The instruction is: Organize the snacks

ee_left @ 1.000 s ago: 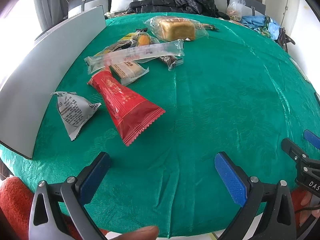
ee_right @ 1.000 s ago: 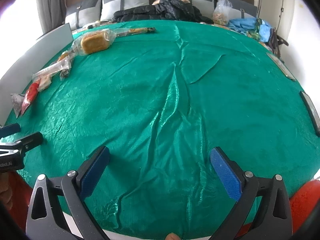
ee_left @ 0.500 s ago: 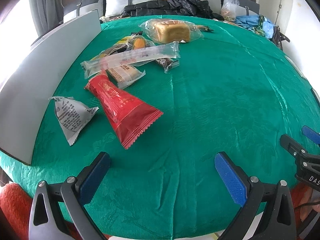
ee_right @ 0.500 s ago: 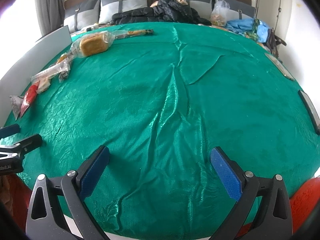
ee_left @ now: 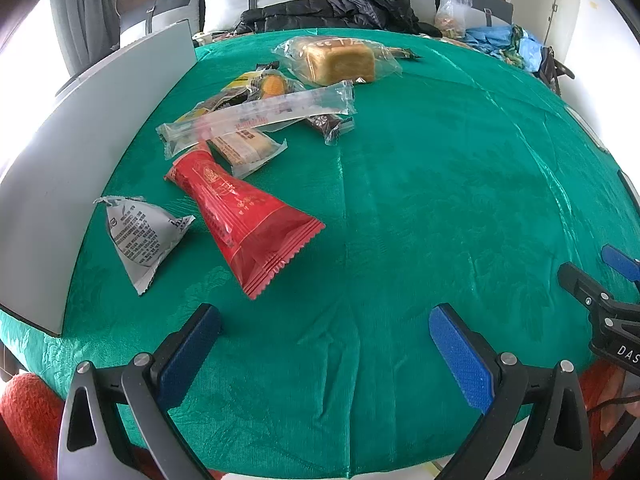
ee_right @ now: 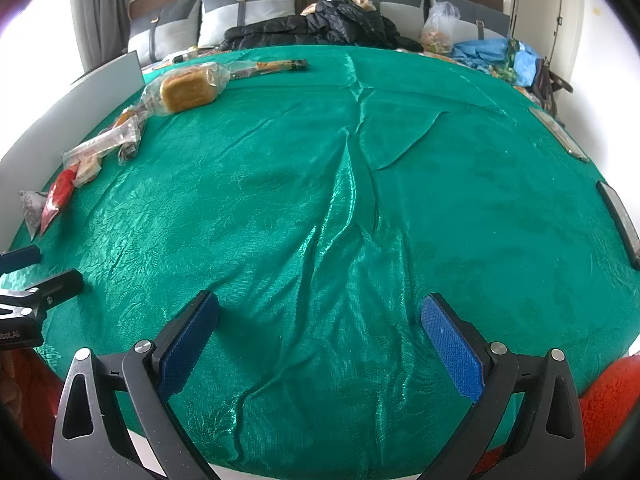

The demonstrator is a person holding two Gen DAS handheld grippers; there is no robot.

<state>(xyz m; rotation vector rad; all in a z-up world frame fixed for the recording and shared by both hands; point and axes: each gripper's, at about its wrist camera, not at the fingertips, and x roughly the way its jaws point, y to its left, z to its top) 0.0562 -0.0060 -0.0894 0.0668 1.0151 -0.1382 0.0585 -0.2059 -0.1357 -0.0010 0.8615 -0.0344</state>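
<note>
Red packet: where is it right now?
In the left wrist view the red packet lies on the green cloth, left of centre, between the grey triangular packet and the tan bar; in the right wrist view, far left.

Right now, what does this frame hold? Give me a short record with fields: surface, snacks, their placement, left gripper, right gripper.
surface: green patterned tablecloth
snacks: red tapered foil packet; grey triangular foil packet; clear-bagged loaf of bread; long clear plastic sleeve; other wrapped items under it
placement: all clustered on the table's left side, beside a grey board
left gripper: open, empty, short of the red packet
right gripper: open, empty, over bare cloth
</note>
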